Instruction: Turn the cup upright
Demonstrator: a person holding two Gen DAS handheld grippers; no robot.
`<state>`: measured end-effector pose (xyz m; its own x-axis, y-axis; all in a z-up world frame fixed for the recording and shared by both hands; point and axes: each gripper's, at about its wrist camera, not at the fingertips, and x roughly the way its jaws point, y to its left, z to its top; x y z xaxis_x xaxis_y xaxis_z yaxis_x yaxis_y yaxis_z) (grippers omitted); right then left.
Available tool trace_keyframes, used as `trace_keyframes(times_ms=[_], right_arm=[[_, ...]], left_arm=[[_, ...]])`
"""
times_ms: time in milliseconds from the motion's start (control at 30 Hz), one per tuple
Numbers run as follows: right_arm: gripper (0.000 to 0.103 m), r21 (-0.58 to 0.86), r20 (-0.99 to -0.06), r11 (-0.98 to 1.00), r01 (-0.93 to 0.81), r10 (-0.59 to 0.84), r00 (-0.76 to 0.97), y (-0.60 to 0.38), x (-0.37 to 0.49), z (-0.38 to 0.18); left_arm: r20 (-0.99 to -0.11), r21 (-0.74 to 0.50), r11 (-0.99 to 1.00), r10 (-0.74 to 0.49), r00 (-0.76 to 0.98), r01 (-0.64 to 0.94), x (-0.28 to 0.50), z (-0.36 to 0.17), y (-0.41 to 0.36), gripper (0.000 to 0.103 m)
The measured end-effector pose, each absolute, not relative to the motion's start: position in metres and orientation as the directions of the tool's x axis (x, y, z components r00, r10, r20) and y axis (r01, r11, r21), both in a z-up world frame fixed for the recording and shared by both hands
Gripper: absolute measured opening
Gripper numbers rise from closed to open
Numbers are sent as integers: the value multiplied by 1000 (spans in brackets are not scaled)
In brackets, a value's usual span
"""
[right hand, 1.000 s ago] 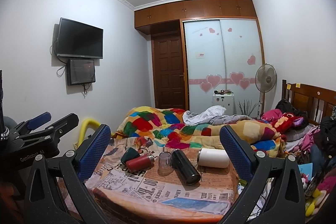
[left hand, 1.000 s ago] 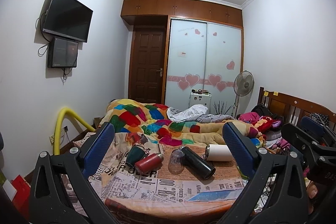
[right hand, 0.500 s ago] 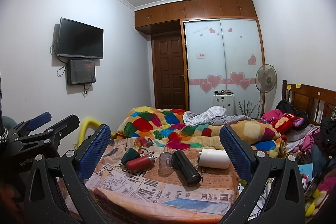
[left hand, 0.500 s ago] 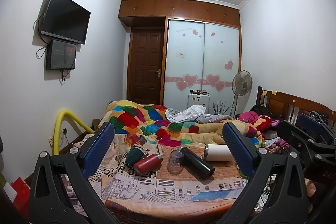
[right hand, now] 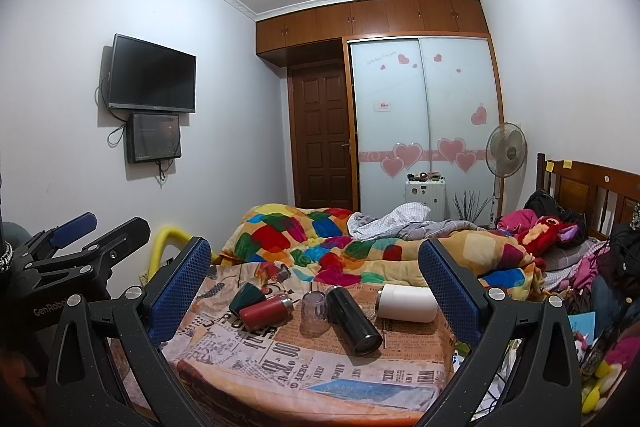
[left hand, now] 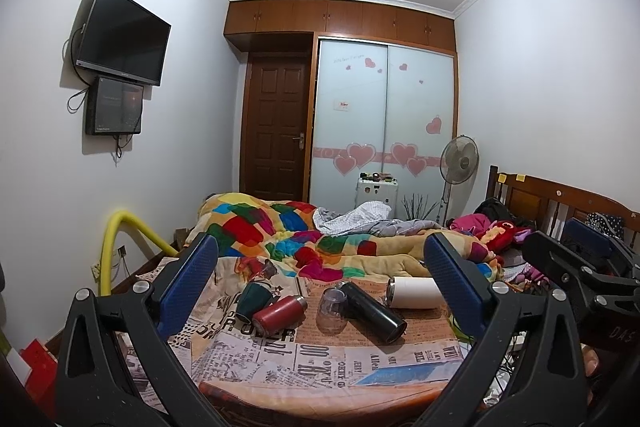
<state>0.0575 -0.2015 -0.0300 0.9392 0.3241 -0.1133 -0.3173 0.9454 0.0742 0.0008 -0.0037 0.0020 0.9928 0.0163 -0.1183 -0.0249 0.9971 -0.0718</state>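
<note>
Several cups lie on a newspaper-print cloth (left hand: 304, 351) on the bed: a dark green cup (left hand: 251, 298), a red flask (left hand: 279, 313), a black flask (left hand: 372, 311) and a white cup (left hand: 414, 293), all on their sides. A clear glass (left hand: 332, 315) stands mouth down among them. The same set shows in the right wrist view: green cup (right hand: 245, 297), red flask (right hand: 266, 311), glass (right hand: 314, 311), black flask (right hand: 354, 319), white cup (right hand: 408, 301). My left gripper (left hand: 320, 279) and right gripper (right hand: 316, 275) are both open and empty, held back from the cups.
A patchwork quilt (left hand: 296, 239) is bunched behind the cloth. Clothes and toys (right hand: 552, 231) pile up at the right by the wooden headboard (left hand: 560, 199). A yellow tube (left hand: 120, 239) stands at the left wall. Each gripper shows at the other view's edge.
Both views have drifted slightly, the left tilting up a little. The cups have not moved and both grippers stay open.
</note>
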Motion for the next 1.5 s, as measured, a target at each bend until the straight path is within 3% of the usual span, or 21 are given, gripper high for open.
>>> trace_keyframes(times_ms=[367, 900, 1133, 1367, 1500], right_arm=[[103, 72, -120, 946, -315, 321, 939, -201, 59, -33], [103, 96, -206, 947, -306, 319, 925, -193, 99, -48], [103, 97, -279, 959, -268, 285, 917, -193, 133, -67], [103, 69, -382, 970, -234, 242, 892, -192, 170, -92], [103, 54, -448, 974, -222, 222, 866, -191, 191, -109]], left_arm=[[-117, -66, 997, 19, 993, -27, 1, 2, -2, 103], [-157, -87, 995, 31, 987, -45, 41, -12, 18, 103], [-308, -143, 986, 33, 951, -81, 109, -43, 55, 103], [-581, -96, 992, 14, 814, -85, 229, -119, 94, 103], [-702, -32, 999, 4, 712, -36, 287, -169, 91, 83]])
